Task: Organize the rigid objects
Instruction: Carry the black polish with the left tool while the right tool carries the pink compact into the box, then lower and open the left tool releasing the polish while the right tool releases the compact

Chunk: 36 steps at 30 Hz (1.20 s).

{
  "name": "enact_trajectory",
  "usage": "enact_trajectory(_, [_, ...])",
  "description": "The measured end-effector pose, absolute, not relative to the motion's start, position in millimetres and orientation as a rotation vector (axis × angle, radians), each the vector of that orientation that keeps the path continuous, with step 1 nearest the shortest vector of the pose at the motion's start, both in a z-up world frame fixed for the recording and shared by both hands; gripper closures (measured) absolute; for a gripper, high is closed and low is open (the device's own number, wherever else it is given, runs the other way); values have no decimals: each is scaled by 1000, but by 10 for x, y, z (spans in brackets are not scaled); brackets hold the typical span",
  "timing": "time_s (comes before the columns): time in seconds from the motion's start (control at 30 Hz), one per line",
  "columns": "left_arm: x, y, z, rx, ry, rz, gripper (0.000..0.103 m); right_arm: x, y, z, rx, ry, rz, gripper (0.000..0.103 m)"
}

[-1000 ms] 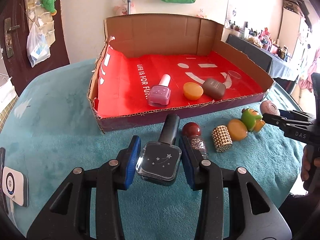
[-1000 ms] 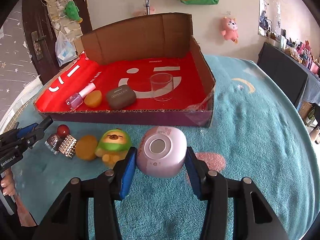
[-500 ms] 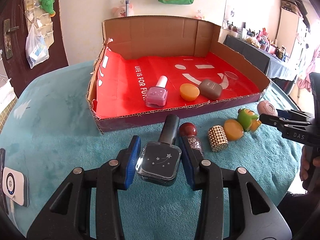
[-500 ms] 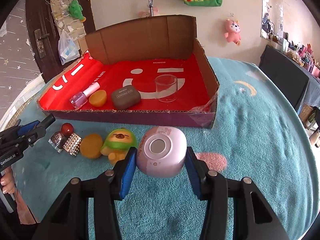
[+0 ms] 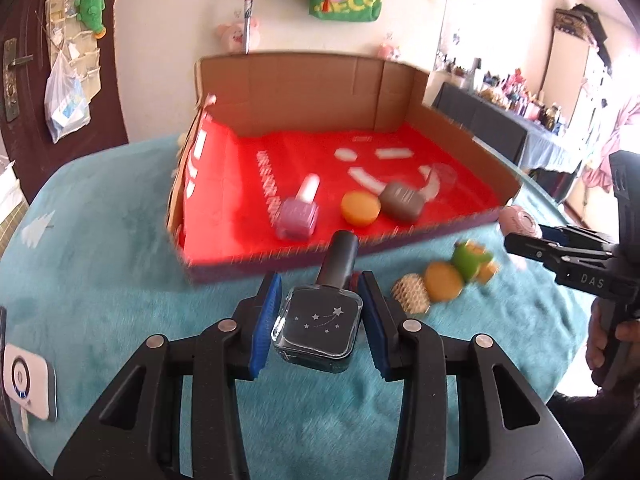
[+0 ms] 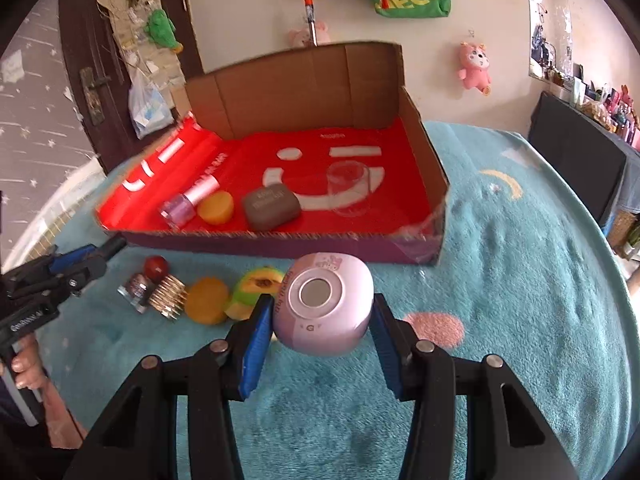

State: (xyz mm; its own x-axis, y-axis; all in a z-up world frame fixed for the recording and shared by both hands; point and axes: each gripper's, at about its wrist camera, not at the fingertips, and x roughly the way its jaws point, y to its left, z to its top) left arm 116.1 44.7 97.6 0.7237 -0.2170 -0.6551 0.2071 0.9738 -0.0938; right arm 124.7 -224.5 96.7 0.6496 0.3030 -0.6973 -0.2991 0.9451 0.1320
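A dark nail polish bottle (image 5: 318, 326) with a star print is clamped between the blue pads of the left gripper (image 5: 319, 320), its black cap pointing toward the cardboard box (image 5: 304, 92). A rounded pink container (image 6: 324, 304) is pinched between the pads of the right gripper (image 6: 320, 320), lifted just above the teal cloth (image 6: 520, 280). Beside it on the cloth a row is seen: a green toy figure (image 6: 256, 286), an orange disc (image 6: 206, 300), a studded gold cylinder (image 6: 168, 294) and a glitter bottle with a red round cap (image 6: 146, 278). Inside the box, on its red liner (image 6: 248, 160), a pink nail polish bottle (image 6: 190, 200), a second orange disc (image 6: 216, 208), a brown case (image 6: 272, 210) and a clear cup (image 6: 348, 188) are laid near the front wall. A white device (image 5: 26, 380) is seen at the cloth's left edge.
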Motion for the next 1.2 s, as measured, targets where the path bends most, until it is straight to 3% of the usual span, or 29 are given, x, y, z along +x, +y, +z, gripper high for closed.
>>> enact_trajectory(0.17, [1516,264,1200,0,673,-279,65,1497,-2155,1291,9,739,413,52])
enact_trajectory(0.37, [2311,-21,1212,5,750,-335,65,2174,-1955,1506,-33,764,460,52])
enact_trajectory(0.67, [3019,-283,938,71,887,-290,65,3016,-1748,1164,-138,975,441,52])
enact_trajectory(1.2, [3280,-344,679,62,1007,-270,65,3289,-1619,791,-236,1121,438,52])
